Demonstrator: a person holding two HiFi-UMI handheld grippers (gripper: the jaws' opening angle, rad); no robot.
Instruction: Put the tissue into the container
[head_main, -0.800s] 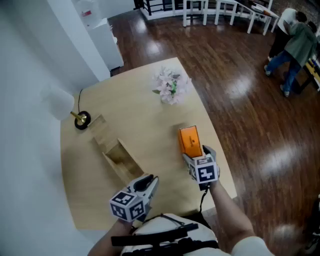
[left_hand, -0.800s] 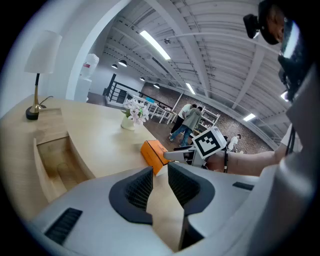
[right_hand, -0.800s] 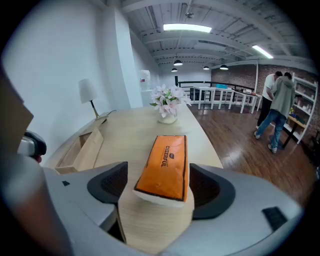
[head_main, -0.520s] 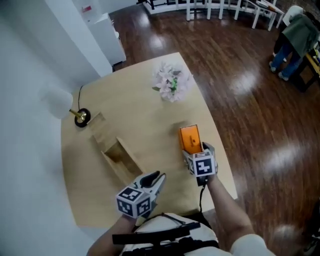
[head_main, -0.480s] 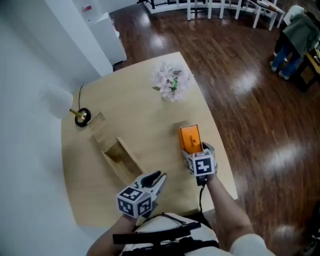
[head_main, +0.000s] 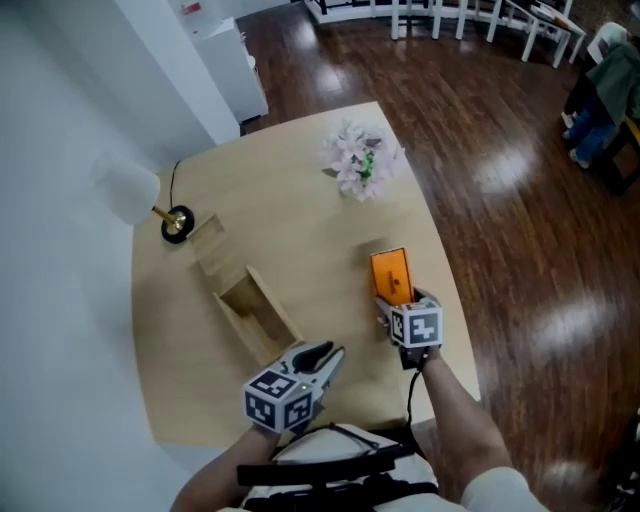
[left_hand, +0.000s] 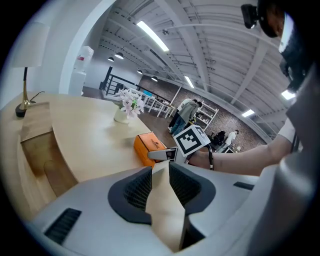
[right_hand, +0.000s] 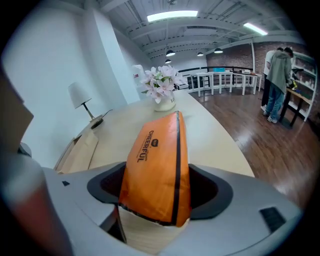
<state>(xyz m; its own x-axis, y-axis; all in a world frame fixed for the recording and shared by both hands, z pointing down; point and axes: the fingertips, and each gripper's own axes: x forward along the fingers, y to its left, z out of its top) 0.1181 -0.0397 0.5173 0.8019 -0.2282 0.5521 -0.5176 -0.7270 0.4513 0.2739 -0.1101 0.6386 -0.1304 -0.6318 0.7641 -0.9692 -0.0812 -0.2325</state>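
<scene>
Tissue pack (head_main: 390, 275), orange, is seen in the head view lying on the right part of a pale wooden table (head_main: 300, 200) over a dark wood floor (head_main: 520, 200). Left of it, the open wooden container (head_main: 255, 312) shows only its bare bottom.

In the left gripper view, the left gripper (left_hand: 160, 172) is held with its jaws narrowly parted over bare table.

In the right gripper view, the right gripper (right_hand: 157, 187) has its wide jaws pressed on the 2 sides of the tissue pack.
</scene>
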